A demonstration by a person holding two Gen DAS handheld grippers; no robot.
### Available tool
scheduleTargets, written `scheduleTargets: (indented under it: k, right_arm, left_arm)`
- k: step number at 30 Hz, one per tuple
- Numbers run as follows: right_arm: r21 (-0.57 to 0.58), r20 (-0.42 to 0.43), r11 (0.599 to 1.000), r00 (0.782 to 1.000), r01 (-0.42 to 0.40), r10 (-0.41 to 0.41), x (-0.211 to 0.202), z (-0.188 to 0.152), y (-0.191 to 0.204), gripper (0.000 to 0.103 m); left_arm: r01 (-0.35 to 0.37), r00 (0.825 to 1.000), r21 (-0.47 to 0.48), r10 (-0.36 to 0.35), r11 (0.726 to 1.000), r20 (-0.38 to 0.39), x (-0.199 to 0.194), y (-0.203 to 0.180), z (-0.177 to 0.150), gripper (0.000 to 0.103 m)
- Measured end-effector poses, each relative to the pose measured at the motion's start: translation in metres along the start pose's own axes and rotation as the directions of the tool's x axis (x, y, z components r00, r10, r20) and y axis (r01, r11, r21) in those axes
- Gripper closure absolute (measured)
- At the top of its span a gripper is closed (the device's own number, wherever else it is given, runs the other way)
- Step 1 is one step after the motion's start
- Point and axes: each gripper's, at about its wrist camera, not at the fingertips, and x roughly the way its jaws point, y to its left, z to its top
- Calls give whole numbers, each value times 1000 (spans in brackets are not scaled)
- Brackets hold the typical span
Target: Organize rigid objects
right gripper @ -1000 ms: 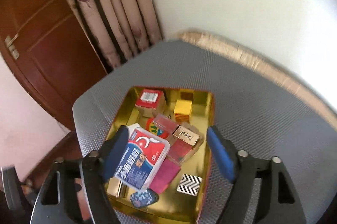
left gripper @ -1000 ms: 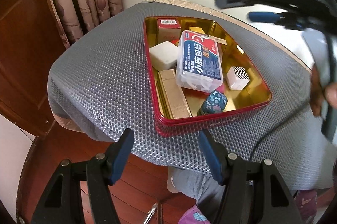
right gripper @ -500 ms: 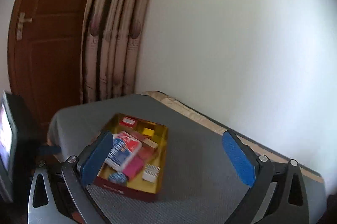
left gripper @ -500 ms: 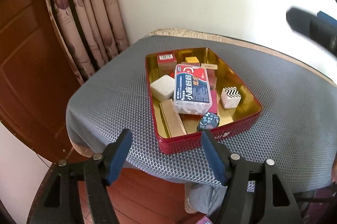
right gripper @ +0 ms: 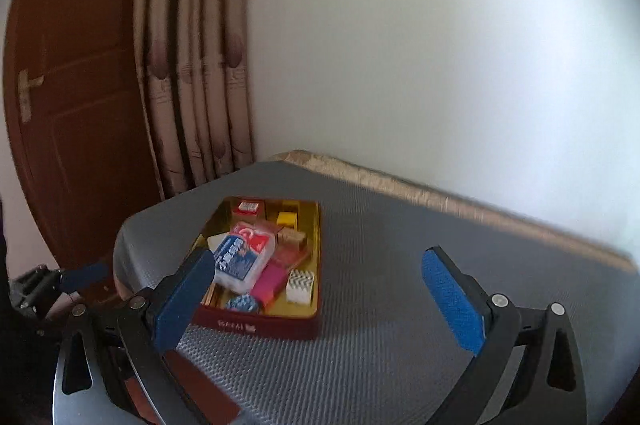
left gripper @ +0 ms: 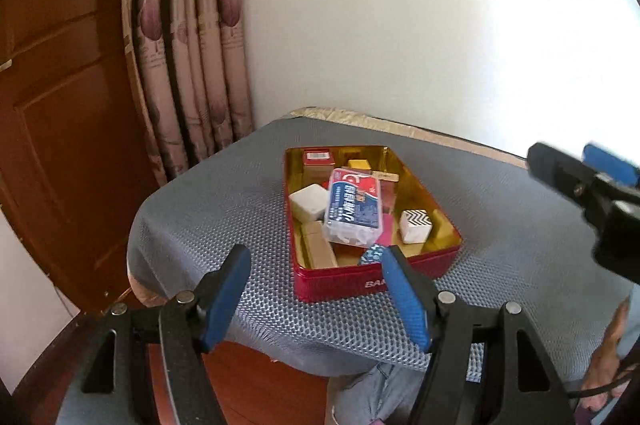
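Two hand-held tongs hover over a grey mesh mat (left gripper: pixel 224 209) on a table, both with blue pads spread apart and holding nothing. The left tongs (left gripper: pixel 316 293) sit at the near edge of the mat, and a red tin (left gripper: pixel 340 279) with a gold inside lies just ahead of them, its near wall between the two pads. Compared with half a second ago, the tin looks smaller and farther from the left tongs, and more of the white wall shows above it.

In the tin, a clear plastic box with a red and blue label (left gripper: pixel 354 211) lies on top of the pile. To its left is a white block (left gripper: pixel 307 201), to its right a black-and-white zigzag cube (left gripper: pixel 416 225), and at the near wall a small blue patterned piece (left gripper: pixel 370 255).

The right tongs (right gripper: pixel 320 301) are wide open; the tin (right gripper: pixel 260 325) lies ahead and to their left, larger than half a second ago, partly behind the left pad. The labelled box (right gripper: pixel 244 257) shows there too, blurred.
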Motion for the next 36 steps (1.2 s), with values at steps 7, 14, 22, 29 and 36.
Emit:
scheduleTargets:
  k: [7,14,22,29,36]
  right_arm:
    - [-13,-6,1000,1000,21,-21,-1,-7,4,0]
    - [-19,7,1000,1000,23,-23,-3,-15,14,0]
    - [14,-2,999,999,47,-47,-3,-18,9,0]
    - [6,-19,1000,1000,21,-21,-3,-20,15,0]
    - [-11,-45,1000,999,7,-8,1,-24,20,0]
  left_arm:
    - [55,998,-8,-55,998,-27,2,-1,-3,33]
    - [63,997,-7,-63,998,-33,0,-4,-8,33]
    - [62,997,-8,-62,998,-36,-1,-8,-10,33]
    - [45,996,-90,-51,995,-68,7,6,-9,33]
    - [7,998,-70,-11,998,-60,8,5,-12,33]
